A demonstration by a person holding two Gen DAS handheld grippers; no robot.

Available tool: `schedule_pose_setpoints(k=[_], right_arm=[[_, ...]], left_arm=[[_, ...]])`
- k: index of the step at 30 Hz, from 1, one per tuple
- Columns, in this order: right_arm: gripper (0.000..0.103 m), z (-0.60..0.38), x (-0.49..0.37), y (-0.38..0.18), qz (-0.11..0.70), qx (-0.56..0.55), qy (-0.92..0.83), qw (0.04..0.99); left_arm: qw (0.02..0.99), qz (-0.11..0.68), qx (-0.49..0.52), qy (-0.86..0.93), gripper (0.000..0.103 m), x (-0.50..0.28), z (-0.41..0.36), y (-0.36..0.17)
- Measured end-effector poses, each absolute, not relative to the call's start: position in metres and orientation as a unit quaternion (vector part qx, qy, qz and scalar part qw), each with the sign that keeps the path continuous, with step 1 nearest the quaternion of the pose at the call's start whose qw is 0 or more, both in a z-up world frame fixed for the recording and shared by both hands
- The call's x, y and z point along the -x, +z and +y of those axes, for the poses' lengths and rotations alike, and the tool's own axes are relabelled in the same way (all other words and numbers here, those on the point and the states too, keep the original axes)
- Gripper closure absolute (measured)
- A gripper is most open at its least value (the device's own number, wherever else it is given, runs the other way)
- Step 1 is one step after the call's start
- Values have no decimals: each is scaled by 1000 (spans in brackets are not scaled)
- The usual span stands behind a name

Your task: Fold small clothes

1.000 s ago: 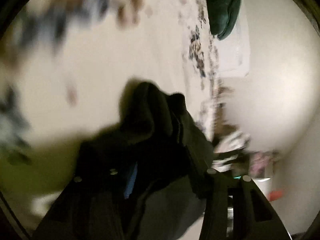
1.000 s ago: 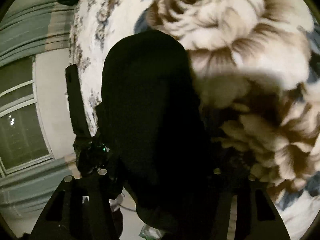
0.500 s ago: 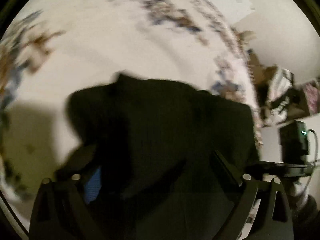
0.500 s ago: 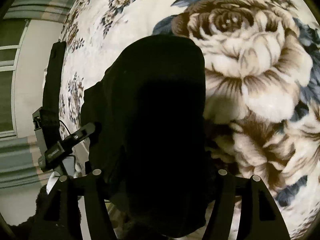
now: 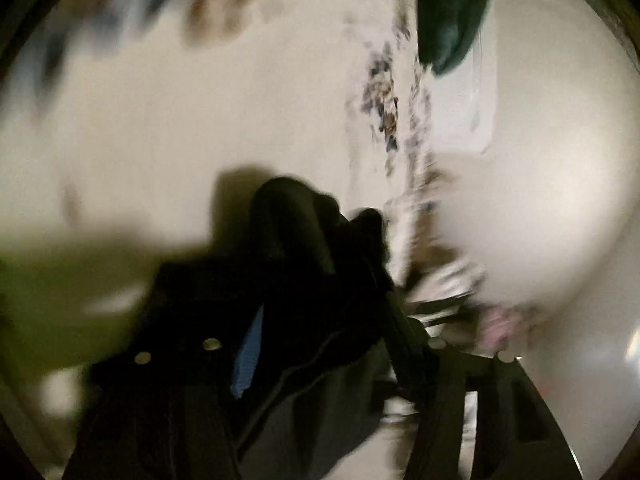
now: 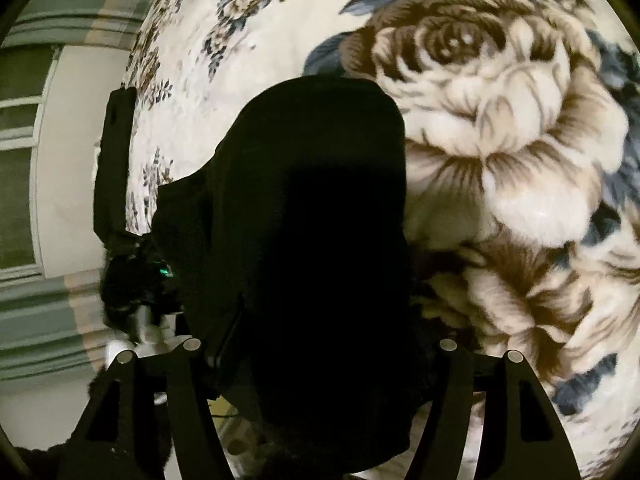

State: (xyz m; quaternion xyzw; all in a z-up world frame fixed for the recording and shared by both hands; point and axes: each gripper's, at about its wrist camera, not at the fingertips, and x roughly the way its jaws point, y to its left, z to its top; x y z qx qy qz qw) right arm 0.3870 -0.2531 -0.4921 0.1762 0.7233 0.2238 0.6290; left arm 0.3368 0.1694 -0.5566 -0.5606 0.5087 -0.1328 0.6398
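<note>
A small black garment [image 6: 316,220] hangs in front of the right wrist camera over the floral blanket [image 6: 500,140]. It fills the space between my right gripper's [image 6: 320,364] fingers; the fingertips are hidden behind the cloth. In the blurred left wrist view the same black garment [image 5: 312,280] is bunched between my left gripper's [image 5: 320,344] fingers, with a blue pad [image 5: 248,356] showing beside it. The cloth is lifted above the blanket [image 5: 200,120]. The left gripper device [image 6: 120,208] shows at the left of the right wrist view.
A dark green cloth item [image 5: 452,12] lies at the blanket's far edge. A pale wall [image 5: 560,160] and clutter [image 5: 440,288] are at the right. A window with green curtains [image 6: 24,160] is on the left in the right wrist view.
The left gripper has swung fast, back to roughly its view of a second ago; its image is blurred. The right gripper shifted slightly, the garment still hanging in it.
</note>
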Motion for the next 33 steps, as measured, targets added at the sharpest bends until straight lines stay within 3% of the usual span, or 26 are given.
schedule_pose_setpoints(k=[2, 6, 10, 12, 13, 14, 19, 25, 30, 31, 33], right_arm=[[33, -252, -387, -489, 723, -168, 224, 632], [33, -252, -386, -488, 720, -167, 219, 637], [33, -254, -385, -492, 718, -179, 212, 638], [33, -253, -384, -494, 718, -183, 208, 638], [33, -253, -384, -494, 718, -184, 207, 639], [33, -253, -384, -494, 717, -184, 206, 640], [33, -257, -385, -494, 715, -184, 208, 641], [33, -255, -385, -490, 713, -184, 217, 641], [33, -256, -392, -473, 707, -163, 211, 655], [33, -260, -394, -470, 705, -166, 206, 658], [33, -269, -401, -462, 694, -178, 201, 668]], left_arm=[[701, 542, 453, -97, 29, -341, 171, -515], [767, 551, 318, -86, 28, -351, 144, -456], [773, 556, 281, -124, 29, -366, 108, -463], [771, 563, 261, -143, 67, -379, 91, -477], [770, 566, 251, -152, 98, -378, 85, -480], [774, 563, 245, -158, 99, -380, 78, -482], [811, 528, 222, -118, 99, -365, 103, -461], [788, 554, 268, -34, 99, -358, 169, -501], [780, 528, 335, -28, 97, -354, 193, -498], [776, 516, 361, -38, 95, -354, 196, -496], [757, 498, 416, -75, 58, -359, 196, -495]])
